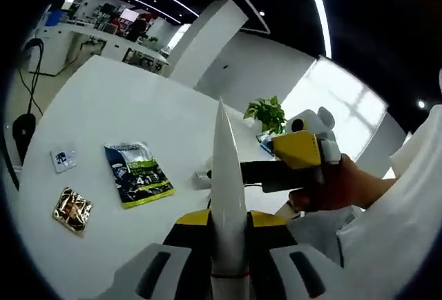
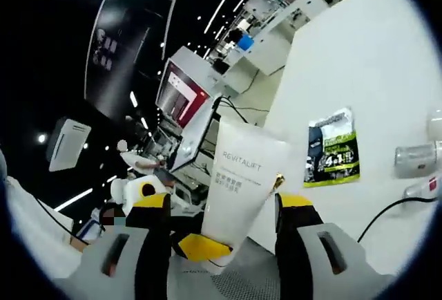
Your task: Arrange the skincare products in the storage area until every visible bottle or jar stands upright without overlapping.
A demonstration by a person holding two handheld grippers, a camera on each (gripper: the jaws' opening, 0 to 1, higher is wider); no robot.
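Observation:
A white tube marked REVITALIFT stands between the yellow-tipped jaws of my left gripper, which is shut on its lower end. In the left gripper view I see the tube edge-on, crimped end up. My right gripper is open, with a jaw on either side of the tube's broad face. Its right jaw is close to the tube's edge and the left jaw stands apart from it. In the left gripper view the right gripper reaches in from the right, held by a hand.
On the white table lie a green sachet, a gold sachet and a small white packet. A potted plant stands at the far edge. A clear-capped item and a black cable lie near the green sachet.

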